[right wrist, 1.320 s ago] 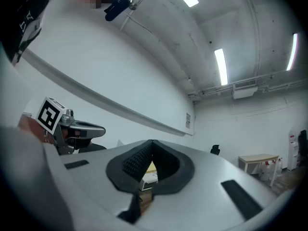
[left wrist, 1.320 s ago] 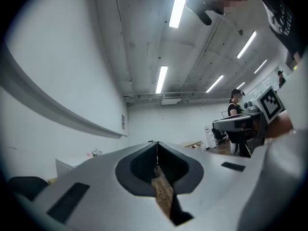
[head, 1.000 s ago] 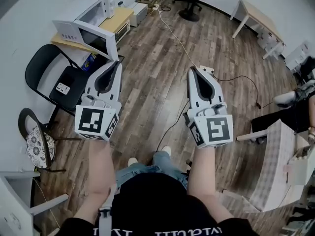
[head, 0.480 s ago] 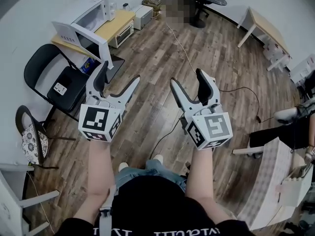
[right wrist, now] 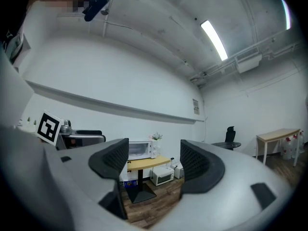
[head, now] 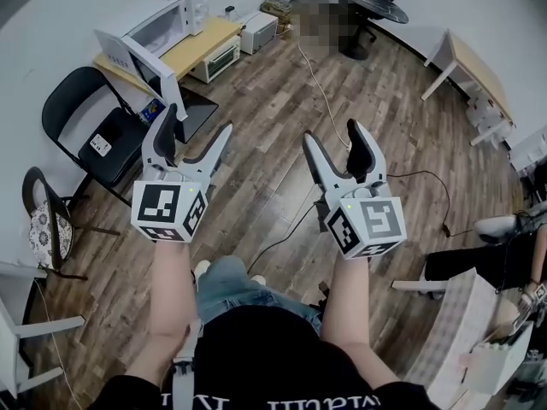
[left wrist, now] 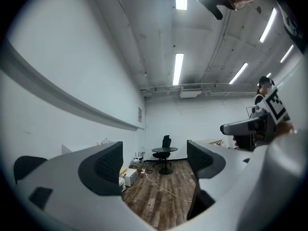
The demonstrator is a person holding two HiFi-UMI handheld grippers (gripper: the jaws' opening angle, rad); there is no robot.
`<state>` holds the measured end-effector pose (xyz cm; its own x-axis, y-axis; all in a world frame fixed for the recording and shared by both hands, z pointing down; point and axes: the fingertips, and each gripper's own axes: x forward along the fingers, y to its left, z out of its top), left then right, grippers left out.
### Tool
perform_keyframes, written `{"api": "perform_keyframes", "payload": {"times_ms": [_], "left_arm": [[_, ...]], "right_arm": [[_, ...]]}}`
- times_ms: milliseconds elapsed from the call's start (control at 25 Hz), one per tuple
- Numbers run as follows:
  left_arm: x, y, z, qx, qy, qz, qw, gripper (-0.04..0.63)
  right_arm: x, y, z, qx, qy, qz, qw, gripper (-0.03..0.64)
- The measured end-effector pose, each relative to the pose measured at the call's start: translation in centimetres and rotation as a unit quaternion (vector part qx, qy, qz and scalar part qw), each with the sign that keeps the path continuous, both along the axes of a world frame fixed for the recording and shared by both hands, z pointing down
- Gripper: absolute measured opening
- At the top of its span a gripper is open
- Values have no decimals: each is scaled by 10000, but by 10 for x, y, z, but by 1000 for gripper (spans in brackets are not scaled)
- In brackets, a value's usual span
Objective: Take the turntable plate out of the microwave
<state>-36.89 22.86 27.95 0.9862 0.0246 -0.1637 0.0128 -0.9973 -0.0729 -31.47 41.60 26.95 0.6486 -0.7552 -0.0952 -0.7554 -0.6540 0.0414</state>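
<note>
Head view: person stands mid-room on the wood floor, both claws held out in front at about the same height and pointing level, probably just carried on the walk toward the job. The microwave sits far left on a yellow-topped table by the wall, its door apparently swung open, well apart from both claws. The turntable plate is not visible, presumably inside the microwave, so the task looks barely started. A black chair is near left and a small oven sits under the table. The left claw is spread wide with nothing in it, and the right claw is the same, touching nothing. Both sets of jaws have just been opening, likely readied for the reach. Left gripper view: jaws wide apart, gap empty, looking down the room at a far office chair and a round table, so this claw is not aimed at the microwave, which isn't in the view. The right claw shows at the right edge. Right gripper view: jaws wide apart and bare, with the microwave in line between them but far off, on the table with the small oven below. The plate can't be made out here either. The left claw's marker cube shows at the left.
</note>
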Motion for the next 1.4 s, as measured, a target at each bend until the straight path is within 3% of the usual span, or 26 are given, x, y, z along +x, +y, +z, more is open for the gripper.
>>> {"api": "perform_keyframes", "payload": {"times_ms": [120,480,640,1000,1400], "left_arm": [[11,3,-1,-243,-44,28,9997,403],[60,1,11,-297,-256,131,9991,403],[91,-7,13,-281,-231,138,9992,402],[183,-50,7,-495,-70,206,9985,400],[296,-118,11,-578,-235,82,9980,390]], "right_arm": [[14,4,6,-59,-119,-26,9999,330],[63,8,16,56,-383,83,9992,330],[91,-2,14,-54,-278,135,9995,330],[177,-49,4,-28,-192,14,9998,330],[286,-116,-1,-303,-168,104,9993,330]]}}
